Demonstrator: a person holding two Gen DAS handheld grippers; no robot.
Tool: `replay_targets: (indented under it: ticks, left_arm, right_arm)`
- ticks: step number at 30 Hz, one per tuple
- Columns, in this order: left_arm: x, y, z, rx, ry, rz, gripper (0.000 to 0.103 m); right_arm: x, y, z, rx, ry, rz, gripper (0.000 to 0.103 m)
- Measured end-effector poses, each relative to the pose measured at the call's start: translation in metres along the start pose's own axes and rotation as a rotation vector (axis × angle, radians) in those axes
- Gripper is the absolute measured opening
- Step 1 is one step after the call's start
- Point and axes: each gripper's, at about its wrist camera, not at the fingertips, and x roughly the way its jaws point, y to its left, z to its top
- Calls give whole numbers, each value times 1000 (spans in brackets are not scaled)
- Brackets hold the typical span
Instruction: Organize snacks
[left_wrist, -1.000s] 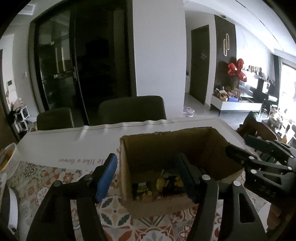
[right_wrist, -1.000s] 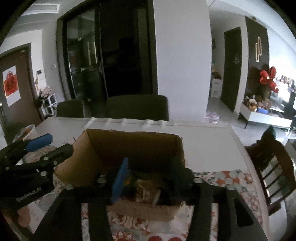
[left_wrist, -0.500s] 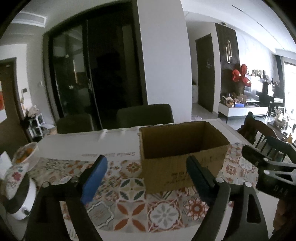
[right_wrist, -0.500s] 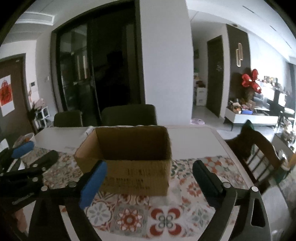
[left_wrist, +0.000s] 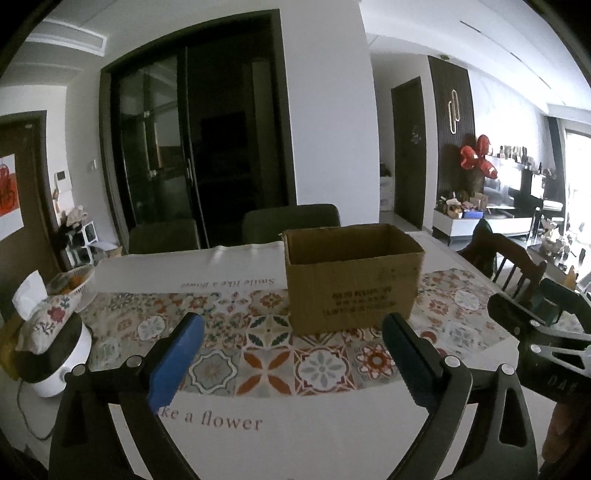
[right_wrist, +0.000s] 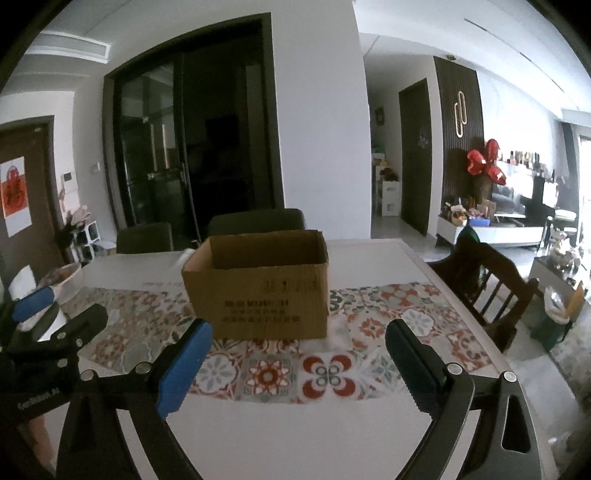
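Note:
An open brown cardboard box (left_wrist: 352, 280) stands on the patterned table runner (left_wrist: 266, 354); it also shows in the right wrist view (right_wrist: 258, 288). Its inside is hidden from here, so no snacks show. My left gripper (left_wrist: 293, 360) is open and empty, held back from the box near the table's front edge. My right gripper (right_wrist: 297, 363) is open and empty, also back from the box. The right gripper shows at the right edge of the left wrist view (left_wrist: 543, 332). The left gripper shows at the left edge of the right wrist view (right_wrist: 55, 317).
A tissue box (left_wrist: 40, 314) sits on a white appliance (left_wrist: 55, 362) at the table's left, with a bowl (left_wrist: 75, 282) behind it. Dark chairs (left_wrist: 291, 221) stand behind the table and a wooden chair (right_wrist: 491, 284) at its right side.
Both grippers have pulled back and away from the box, from over its opening to near the table's front edge. The snacks inside are no longer in view.

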Motion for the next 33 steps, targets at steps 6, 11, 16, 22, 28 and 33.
replay_targets:
  ticks: [6,11,16,22,28,33]
  left_arm:
    - [-30,-6,-11,12,-27,5,103]
    - [-47,-8,-18,22,-46,11,103]
    - [-59,-10,-24,20,-54,3,103]
    - [-70,-9,-28,10,-63,8,103]
    - [-78,-8,-32,12,-71,27,103]
    - [-83,-6,-32,10,-77,36,103]
  right_arm:
    - [-27,-2,-16,19,2,-5,96]
    - [-45,-4,-24,17,-7,-7,96]
    - [-59,-4,-29,16,-20,-10,100]
    - [-71,-2,-34,3,-24,-2,100]
    - [-80,1,-38,-6,-32,3,100]
    - [-84,1,-39,-7,-40,11,100]
